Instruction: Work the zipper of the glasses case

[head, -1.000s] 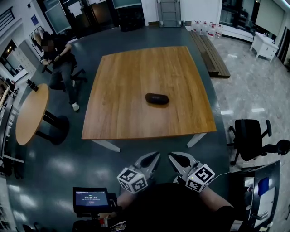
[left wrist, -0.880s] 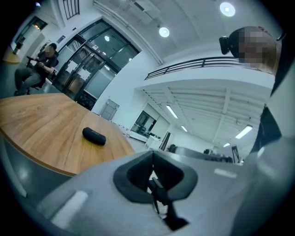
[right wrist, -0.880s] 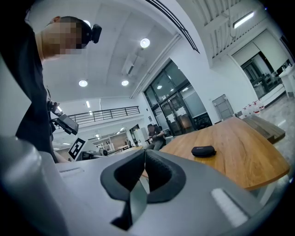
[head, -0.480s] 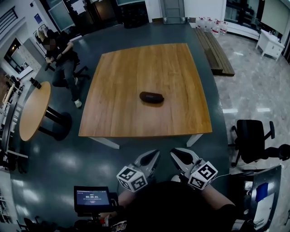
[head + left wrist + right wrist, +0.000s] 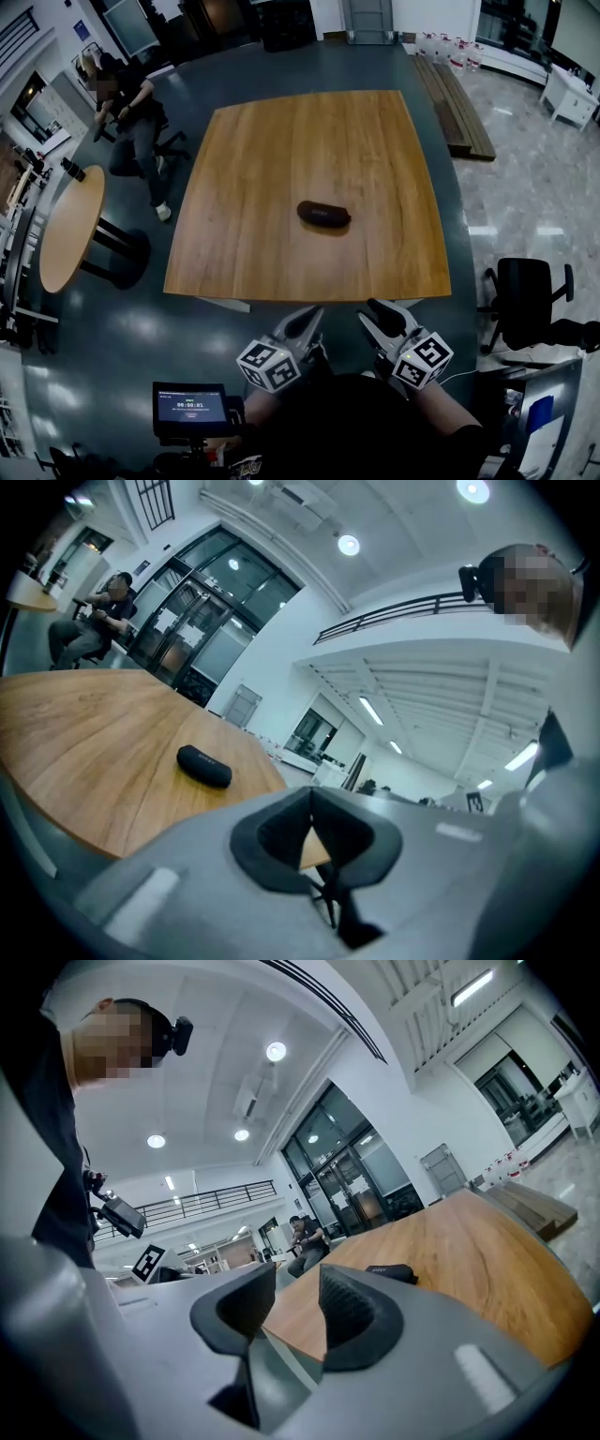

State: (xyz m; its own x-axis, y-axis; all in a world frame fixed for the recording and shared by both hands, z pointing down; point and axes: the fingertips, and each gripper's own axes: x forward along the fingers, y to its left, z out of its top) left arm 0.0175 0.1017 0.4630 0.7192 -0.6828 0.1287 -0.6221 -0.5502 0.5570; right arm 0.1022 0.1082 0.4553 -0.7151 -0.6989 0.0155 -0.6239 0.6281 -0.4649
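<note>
Head view, looking steeply down: both hand-held tools are held low at the near edge of the wooden table (image 5: 281, 169), side by side and pointing roughly level toward it, short of the tabletop. The left gripper (image 5: 312, 314) has its jaws pressed together with nothing between them; in the left gripper view (image 5: 311, 803) the dark pads meet at a single seam. The right gripper (image 5: 373, 314) has jaws that have just been opening and stand a moderate gap apart, empty, as the right gripper view (image 5: 298, 1288) confirms. Each tool carries a white cube (image 5: 270, 364) printed with black square markers. The glasses case (image 5: 323, 214) lies flat near the middle of the table, well apart from both tools; it also shows on the tabletop in the left gripper view (image 5: 203, 765) and the right gripper view (image 5: 389, 1270). It is a dark, matte, rounded oblong; its zipper is too small to make out in any view. The person's arms are largely hidden beneath dark clothing at the lower frame edge. The tabletop is square, warm-toned wood with visible grain, on pale legs over a dark glossy floor. A round wooden side table (image 5: 66, 230) is partly cut off at left; a black office chair (image 5: 525, 295) stands at right.
</note>
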